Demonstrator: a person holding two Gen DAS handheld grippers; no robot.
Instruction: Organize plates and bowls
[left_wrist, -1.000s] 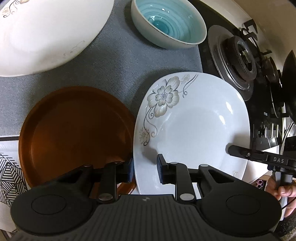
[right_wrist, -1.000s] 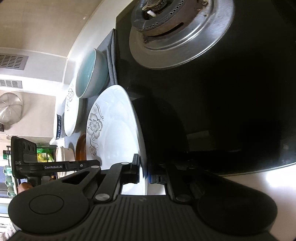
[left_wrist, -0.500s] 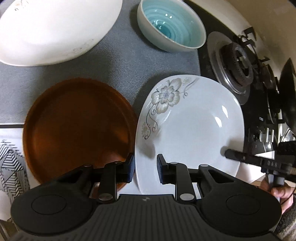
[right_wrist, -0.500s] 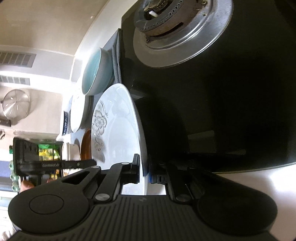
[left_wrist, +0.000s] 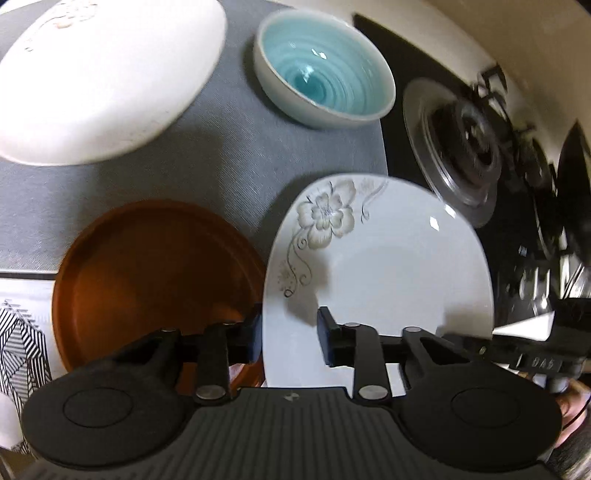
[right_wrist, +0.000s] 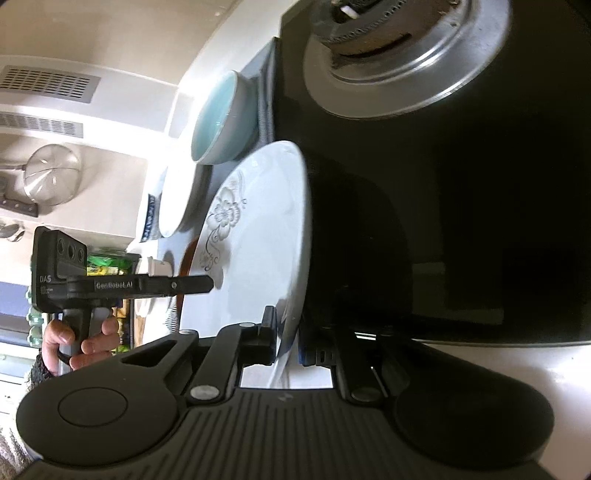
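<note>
Two grippers on one flowered plate (left_wrist: 388, 280): right gripper (right_wrist: 288, 345) pinches its rim, left gripper (left_wrist: 290, 338) gapes wide, straddling the opposite edge. Plate looks tilted, flower end toward the empty teal bowl (left_wrist: 325, 70); brown plate (left_wrist: 155, 277) also empty.

Straddled by the black left gripper (left_wrist: 290, 338), the square plate (left_wrist: 388, 280) is white with a grey flower and curling dark tendrils on 1 corner. To the left of that claw lies a rust-brown round plate (left_wrist: 147, 273). Ahead of it stands a bowl (left_wrist: 325, 66), pale grey outside, turquoise inside with darker rings. Ahead and to the left, a white oval dish (left_wrist: 99, 77) rests on a grey cloth (left_wrist: 229, 155). At far left, a black-and-white geometric pattern (left_wrist: 22, 347). The right gripper (right_wrist: 288, 341) is black.
</note>
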